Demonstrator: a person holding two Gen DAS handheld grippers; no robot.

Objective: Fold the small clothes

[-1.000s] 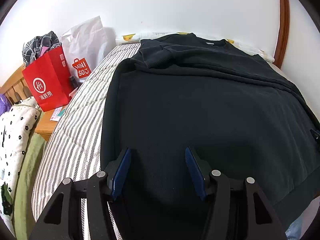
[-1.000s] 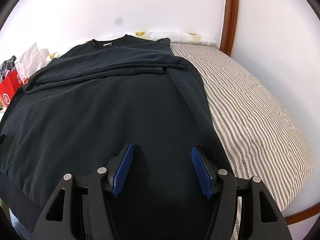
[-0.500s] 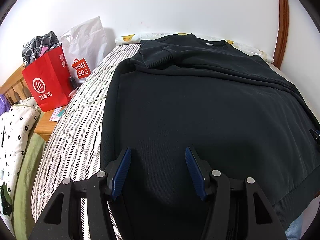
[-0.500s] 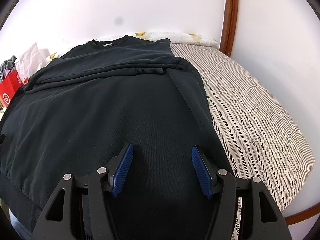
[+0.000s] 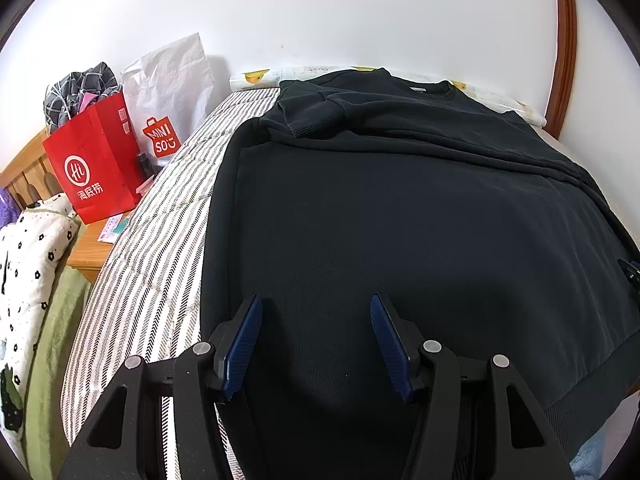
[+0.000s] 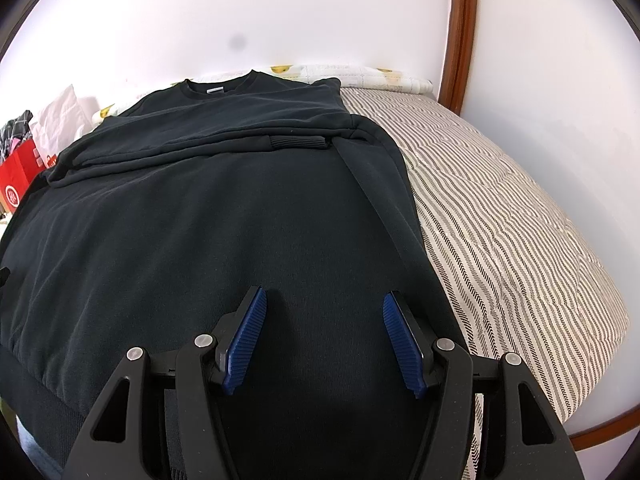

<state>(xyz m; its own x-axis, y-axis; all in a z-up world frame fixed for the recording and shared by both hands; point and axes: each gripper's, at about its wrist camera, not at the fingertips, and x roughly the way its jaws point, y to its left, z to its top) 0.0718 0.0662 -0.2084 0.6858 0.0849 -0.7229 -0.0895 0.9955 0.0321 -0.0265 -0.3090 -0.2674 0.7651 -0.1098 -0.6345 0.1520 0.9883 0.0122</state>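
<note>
A black sweatshirt [image 5: 400, 216] [image 6: 208, 216] lies flat on the striped bed, collar at the far end and both sleeves folded across the chest. Its ribbed cuffs [image 5: 316, 120] [image 6: 298, 142] rest near the side seams. My left gripper [image 5: 316, 312] hovers above the lower left part of the garment, blue pads apart with nothing between them. Over the lower right part, my right gripper [image 6: 324, 308] stands open the same way, empty. The hem near both grippers is hidden under the gripper bodies.
The striped bedspread [image 6: 500, 216] [image 5: 160, 248] shows on both sides of the garment. A red paper bag [image 5: 96, 168] and a white bag [image 5: 168, 92] stand on a wooden nightstand [image 5: 90, 248] at the left. A brown wooden frame [image 6: 460, 32] runs up the right wall.
</note>
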